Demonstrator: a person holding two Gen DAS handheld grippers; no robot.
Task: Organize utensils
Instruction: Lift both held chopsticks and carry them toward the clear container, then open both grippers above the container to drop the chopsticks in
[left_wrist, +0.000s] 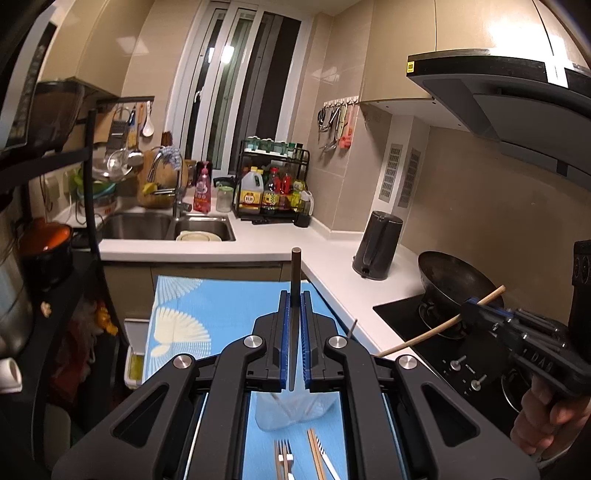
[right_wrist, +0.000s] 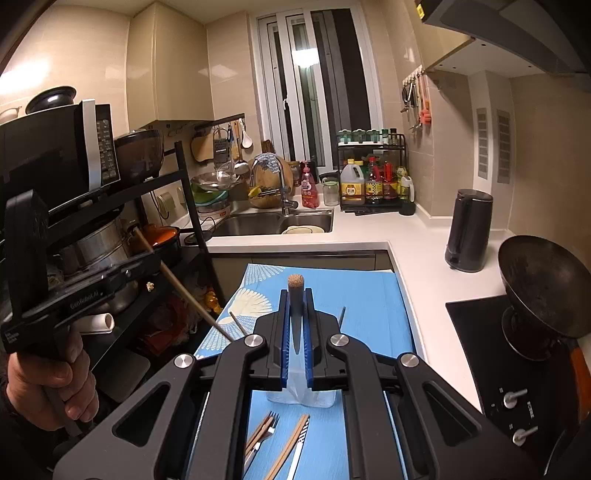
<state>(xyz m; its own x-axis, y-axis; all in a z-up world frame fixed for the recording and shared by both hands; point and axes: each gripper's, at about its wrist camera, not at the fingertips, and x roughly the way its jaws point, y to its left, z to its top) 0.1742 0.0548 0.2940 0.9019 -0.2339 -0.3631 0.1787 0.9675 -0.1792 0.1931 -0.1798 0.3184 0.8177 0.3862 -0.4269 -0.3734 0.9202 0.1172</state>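
My left gripper is shut on a thin dark stick-like utensil, held upright above the blue mat. In the right wrist view the same gripper holds a long pale stick. My right gripper is shut on a dark utensil handle with a cork-like end; in the left wrist view it grips a pale stick. A clear plastic container stands on the mat under both grippers. Forks and chopsticks lie in front of it.
A white L-shaped counter holds a dark kettle, a bottle rack and a sink. A wok sits on the black hob at right. A black shelf with microwave and pots stands at left.
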